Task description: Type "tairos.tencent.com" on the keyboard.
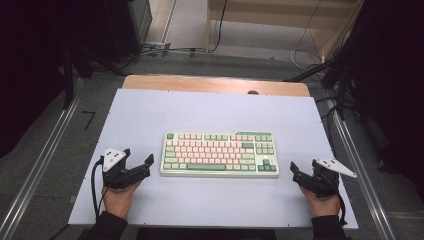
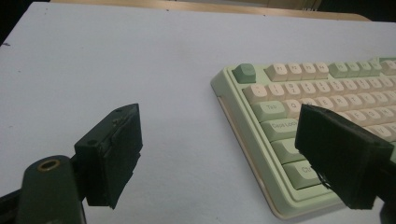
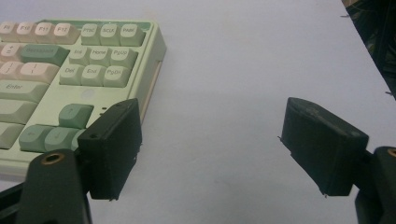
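A pale green keyboard [image 1: 220,154] with cream, pink and green keys lies in the middle of the white table top [image 1: 200,112]. My left gripper [image 1: 137,160] rests just off the keyboard's left end, jaws wide apart with nothing between them. In the left gripper view my left gripper [image 2: 219,154] looks along the keyboard's left edge [image 2: 243,121], its right jaw over the keys. My right gripper [image 1: 303,169] sits off the keyboard's right end, open and empty. In the right gripper view my right gripper [image 3: 210,151] frames bare table, with the keyboard's right end [image 3: 79,74] at the left.
The white board lies on a wooden table [image 1: 215,84] whose far edge shows beyond it. Metal rails [image 1: 40,165] run along both sides. Cables [image 1: 165,50] and dark stands [image 1: 345,75] crowd the floor beyond the table.
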{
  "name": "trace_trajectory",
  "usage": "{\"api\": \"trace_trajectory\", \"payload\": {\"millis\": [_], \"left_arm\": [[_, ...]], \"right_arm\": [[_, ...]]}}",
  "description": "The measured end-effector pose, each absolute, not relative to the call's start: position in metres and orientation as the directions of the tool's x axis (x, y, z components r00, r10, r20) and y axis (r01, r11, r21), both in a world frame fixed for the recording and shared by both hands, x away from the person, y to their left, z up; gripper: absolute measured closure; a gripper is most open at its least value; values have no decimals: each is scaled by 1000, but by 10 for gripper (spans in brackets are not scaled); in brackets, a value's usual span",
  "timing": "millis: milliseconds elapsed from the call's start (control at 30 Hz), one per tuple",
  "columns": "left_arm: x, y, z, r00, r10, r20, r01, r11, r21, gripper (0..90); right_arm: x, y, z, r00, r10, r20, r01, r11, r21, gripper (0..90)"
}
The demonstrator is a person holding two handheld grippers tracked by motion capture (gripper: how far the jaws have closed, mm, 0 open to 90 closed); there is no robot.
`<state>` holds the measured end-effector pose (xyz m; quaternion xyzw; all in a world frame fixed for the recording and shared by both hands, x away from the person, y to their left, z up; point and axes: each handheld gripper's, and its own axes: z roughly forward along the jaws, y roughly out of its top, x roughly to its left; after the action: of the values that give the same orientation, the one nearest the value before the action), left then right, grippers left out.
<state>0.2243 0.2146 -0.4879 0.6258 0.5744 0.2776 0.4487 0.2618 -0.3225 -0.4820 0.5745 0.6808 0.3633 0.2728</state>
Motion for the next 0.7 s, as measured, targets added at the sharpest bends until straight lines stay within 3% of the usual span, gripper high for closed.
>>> {"api": "trace_trajectory", "payload": {"millis": [700], "left_arm": [[228,207,-488,213,963,-168,481,46,875,161]], "right_arm": [[261,-316,-482,-208,977,43,582,88,809,187]]}}
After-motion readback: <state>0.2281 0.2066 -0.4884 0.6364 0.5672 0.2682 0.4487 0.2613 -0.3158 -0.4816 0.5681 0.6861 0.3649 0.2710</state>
